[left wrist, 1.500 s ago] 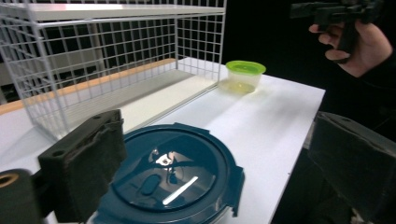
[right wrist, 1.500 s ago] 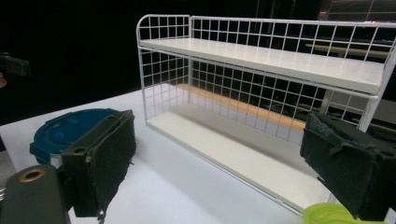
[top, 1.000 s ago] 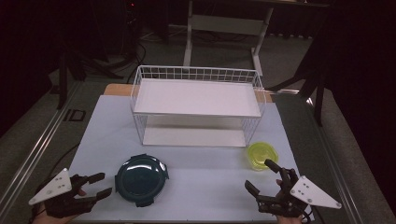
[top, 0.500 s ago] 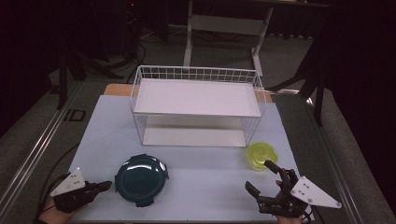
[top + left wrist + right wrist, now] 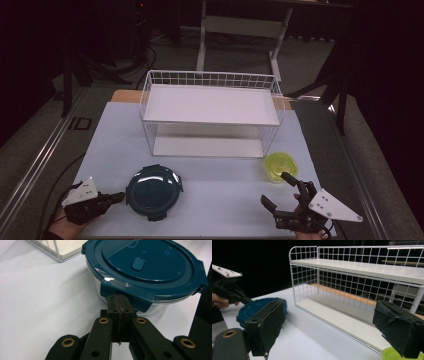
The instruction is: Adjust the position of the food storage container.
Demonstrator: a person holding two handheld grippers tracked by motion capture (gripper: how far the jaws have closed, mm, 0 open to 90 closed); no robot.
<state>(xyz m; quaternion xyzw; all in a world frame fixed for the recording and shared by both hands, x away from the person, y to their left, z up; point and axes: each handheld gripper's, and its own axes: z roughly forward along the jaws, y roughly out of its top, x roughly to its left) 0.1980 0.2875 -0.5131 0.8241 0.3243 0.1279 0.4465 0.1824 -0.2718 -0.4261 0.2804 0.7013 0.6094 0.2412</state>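
The left gripper (image 5: 117,305) has its jaws pressed flat together with nothing between them, the closed tips sitting right at, perhaps just under, a latch tab of the round dark-teal lidded container (image 5: 153,191), which stands near the front edge of the table (image 5: 220,200), left of centre. My reading is that the step in hand is working that tab or nudging the container; to do it well, the tips should stay low and square to the tab, pushing along the table rather than down, since the clear bowl under the lid looks likely to skid on the smooth white surface. The right gripper (image 5: 281,191) hangs spread wide and empty near the front right corner of the table, just in front of the small yellow-green lidded container (image 5: 280,166), which sits off the front right corner of the white wire two-tier rack (image 5: 212,115). Whether the left tips actually touch the tab cannot be settled; in the high view that gripper is small and dark. The yellow-green container is cut off at the right gripper view's bottom edge behind one jaw, and both containers' contents are hidden.
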